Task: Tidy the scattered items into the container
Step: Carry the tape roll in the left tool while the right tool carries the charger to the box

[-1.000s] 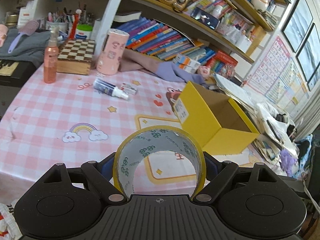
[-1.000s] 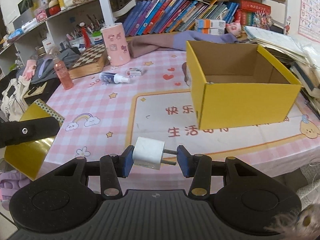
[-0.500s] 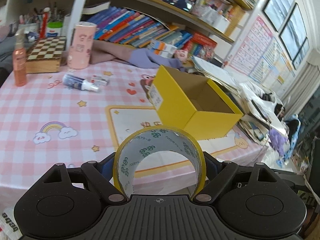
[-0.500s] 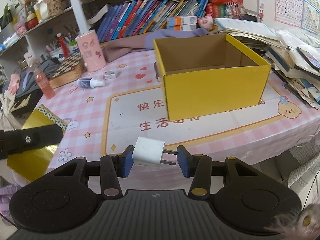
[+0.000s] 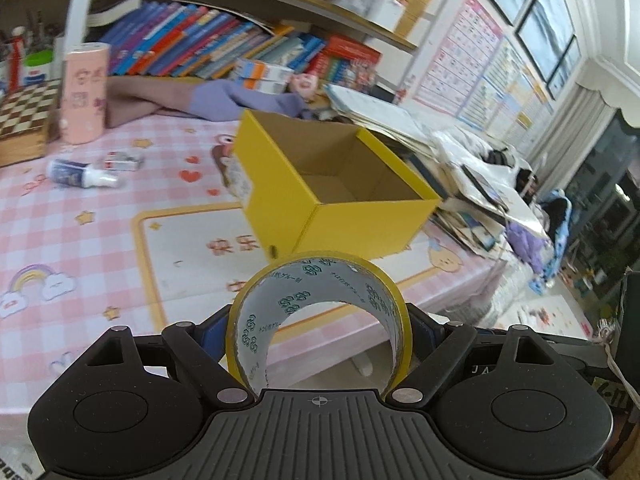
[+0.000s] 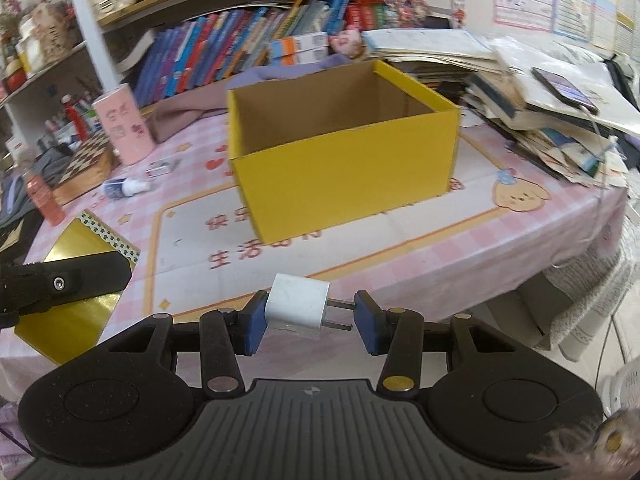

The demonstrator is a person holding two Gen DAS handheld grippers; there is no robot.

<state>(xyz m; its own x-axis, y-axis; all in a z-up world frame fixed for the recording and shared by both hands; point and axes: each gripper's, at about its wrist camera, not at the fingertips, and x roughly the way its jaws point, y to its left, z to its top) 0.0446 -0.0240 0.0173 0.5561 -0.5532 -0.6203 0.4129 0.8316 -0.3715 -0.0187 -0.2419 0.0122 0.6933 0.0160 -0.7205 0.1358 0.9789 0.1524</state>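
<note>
Two things are in my jaws right now, one in each hand. My left gripper (image 5: 319, 322) squeezes a roll of tape (image 5: 318, 304) from both sides, with the hole facing forward. My right gripper (image 6: 310, 318) holds a small white plug (image 6: 298, 306): one pad presses its flat back and the other pad presses only the tips of its two thin metal pins. That hold could go wrong, I think. The pins are skinny, so the plug might twist or slip out and drop on the pink table cloth (image 6: 500, 240) if I tip my hand. The tape is round and smooth, so it might pop out too if I squeeze unevenly. Past both of my hands, further in from the near edge of the table, stands the yellow box (image 6: 344, 164), open on top, and I can see nothing in it. It is ahead of my jaws and apart from them. Further off, near the far left corner, a little spray bottle (image 6: 126, 187) lies on its side, waiting.
</note>
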